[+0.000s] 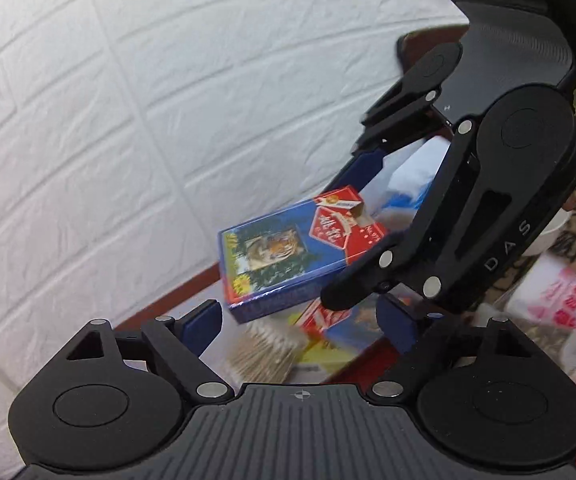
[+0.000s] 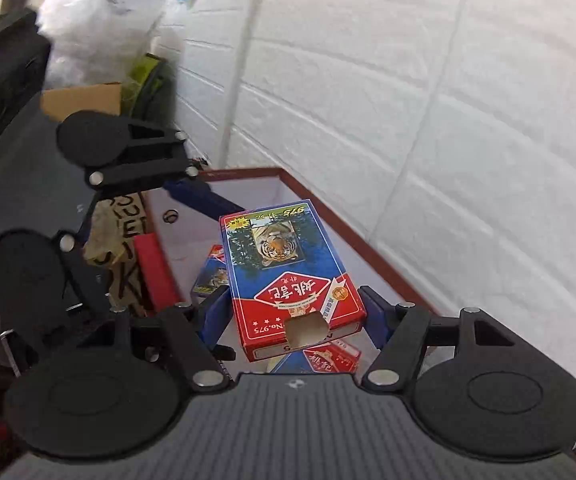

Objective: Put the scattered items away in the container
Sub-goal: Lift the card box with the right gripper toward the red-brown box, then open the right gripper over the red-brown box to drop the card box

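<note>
one playing-card box [image 2: 288, 280] clamped between right gripper [image 2: 294, 314] pads, above white container [image 2: 328, 216]; two boxes beneath. left gripper [image 1: 300, 320] spread, empty. risk: early release tips box onto rim.

A shallow container [image 2: 244, 171] with a red-brown rim and a white inner floor carries the things. Its long right edge runs close along the white brick-patterned wall [image 2: 448, 120], and its far corner sits at the wall too. What the container itself stands on cannot be made out.

On the white floor, near the left edge, lies a blue and red card pack [image 2: 210, 276]. A second card pack [image 2: 328, 356] lies nearer, towards the near edge. The left wrist view, blurred, shows a bundle of cotton swabs [image 1: 264, 346] on the floor, with a yellow item [image 1: 324, 356] just beside it. A third card pack [image 2: 284, 276] is above the floor, not lying on it.
</note>
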